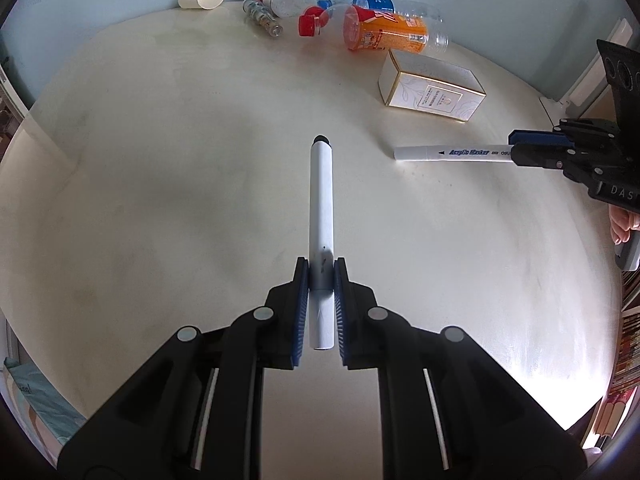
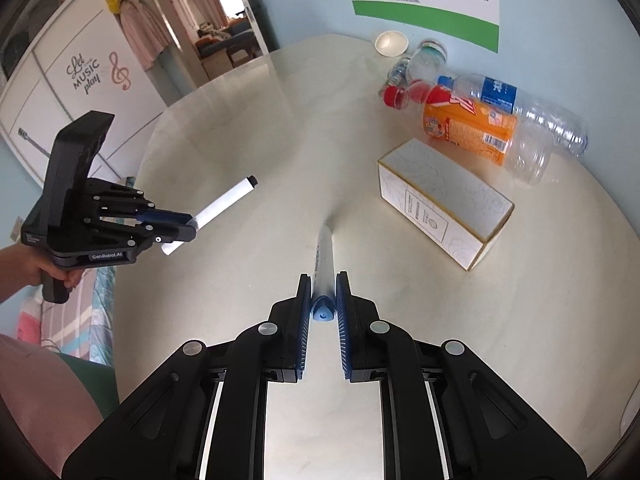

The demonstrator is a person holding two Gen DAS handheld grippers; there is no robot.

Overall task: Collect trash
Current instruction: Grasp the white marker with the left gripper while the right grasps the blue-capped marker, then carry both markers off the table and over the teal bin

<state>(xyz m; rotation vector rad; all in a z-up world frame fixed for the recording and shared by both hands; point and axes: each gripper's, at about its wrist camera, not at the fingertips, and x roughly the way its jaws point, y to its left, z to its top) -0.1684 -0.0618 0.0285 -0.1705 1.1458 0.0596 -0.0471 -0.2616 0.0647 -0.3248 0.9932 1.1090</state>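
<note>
The white marker (image 1: 321, 216) is clamped in the left gripper (image 1: 321, 276), clear of the table (image 1: 160, 200). The right gripper (image 2: 323, 292) grips the labelled marker (image 2: 323, 260). Ahead of both, the box (image 2: 444, 200), bottles (image 2: 472, 130) and cup (image 2: 391, 43) lie uncollected: most work remains.

The marker (image 1: 454, 153) at three o'clock read "Acrylic Marker". The left gripper (image 2: 192, 229) body bore "GenRobot.AI". At ten o'clock, a white cabinet (image 2: 80, 80) read "Let MUSIC play".
</note>
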